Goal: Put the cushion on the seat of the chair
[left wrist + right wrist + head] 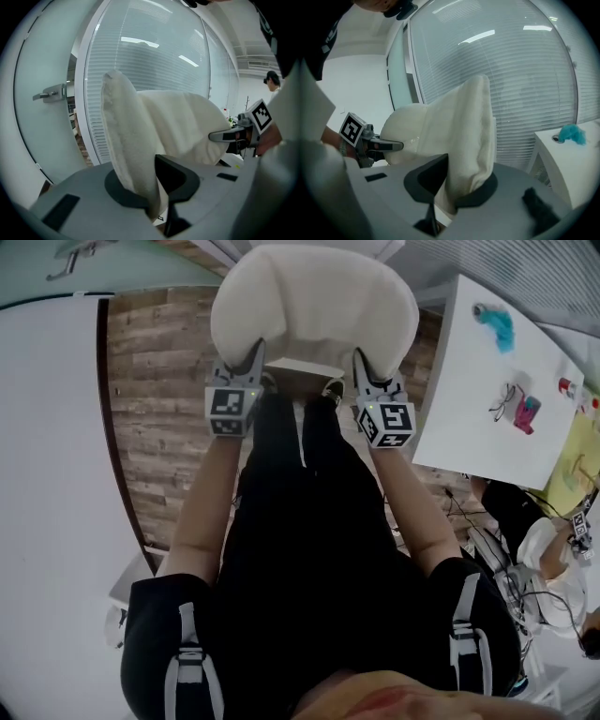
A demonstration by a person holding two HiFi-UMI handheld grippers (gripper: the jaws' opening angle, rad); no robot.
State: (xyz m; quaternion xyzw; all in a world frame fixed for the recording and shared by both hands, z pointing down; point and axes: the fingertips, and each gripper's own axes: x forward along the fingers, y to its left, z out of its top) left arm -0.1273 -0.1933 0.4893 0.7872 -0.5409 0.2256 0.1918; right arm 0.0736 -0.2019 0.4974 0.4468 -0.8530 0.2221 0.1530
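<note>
**Head view.** A cream fleecy cushion [314, 306] lies at 12 o'clock, held up in front of the person above a brown wood-plank floor [155, 381]. The left hand-held gripper [251, 360] is closed on the cushion's near edge at 7 o'clock of the cushion. The right hand-held gripper [364, 367] is closed on that edge at 5 o'clock. A white surface [469, 418] at 3 o'clock carries a turquoise fluffy object [495, 324].

**Gripper views.** In each, both jaws pinch a fold of the cushion. A glass wall with horizontal blinds [525, 84] stands behind the cushion.
</note>
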